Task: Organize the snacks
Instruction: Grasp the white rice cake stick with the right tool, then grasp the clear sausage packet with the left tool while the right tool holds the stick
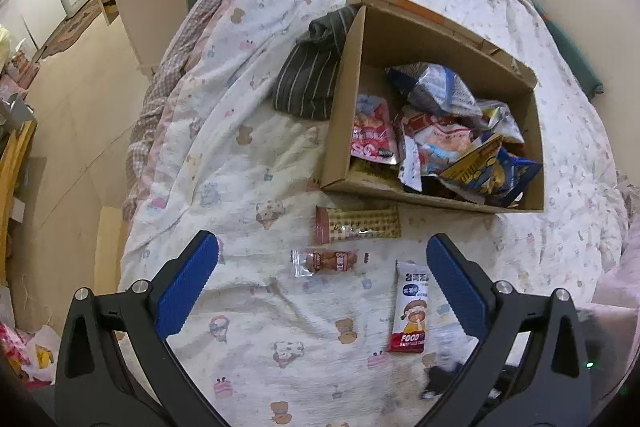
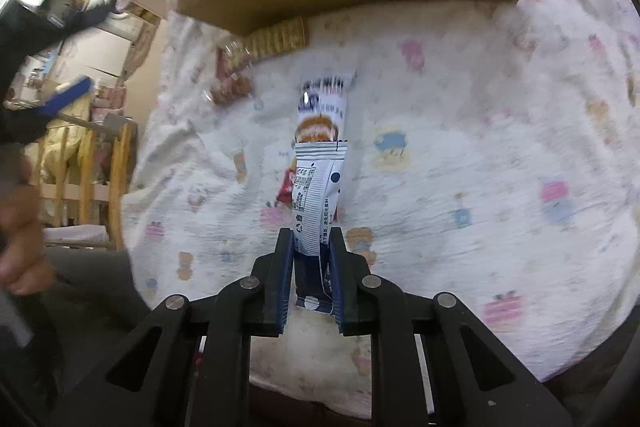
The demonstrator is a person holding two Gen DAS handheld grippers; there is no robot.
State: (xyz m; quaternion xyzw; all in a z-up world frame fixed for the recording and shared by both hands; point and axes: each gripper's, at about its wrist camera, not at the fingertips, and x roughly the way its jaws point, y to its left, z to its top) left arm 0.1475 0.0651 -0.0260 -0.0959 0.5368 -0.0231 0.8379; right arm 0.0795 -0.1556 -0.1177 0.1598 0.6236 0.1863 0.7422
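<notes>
My right tongs are pinched nearly closed on a white snack stick, held by its near crimped end. The rest of the pack sticks out away from me over the bed. My left tongs hang wide open w/ nothing between the pads, above the bedspread.

Where the stuff is: cardboard box sits far side of the bed, already stuffed w/ bags. Three loose packs lie on the bedspread btwn me and the box. A long tan wafer bar lies just by the box's near wall. A small clear-wrapped sausage lies a bit nearer. A white-and-red snack pack is nearest, by my left tongs' right pad. In the right view that pack seems to lie right under the one I'm holding, tho that view is smeared, so I'm not 100% sure.

Handling: the stick is light, thin foil-plastic, slick and crinkly. It's prob soft or crumbly inside, so no hard squeeze on the middle. The flat crimped seal is the good spot, since it won't crush the contents. But held by one end the pack droops and can slip, so I'd keep it hanging straight and not swing fast. The sausage wrapper looks slipperiest; I'd take it across the body. The wafer bar is stiffer but brittle, so grab it mid-length, gently.
</notes>
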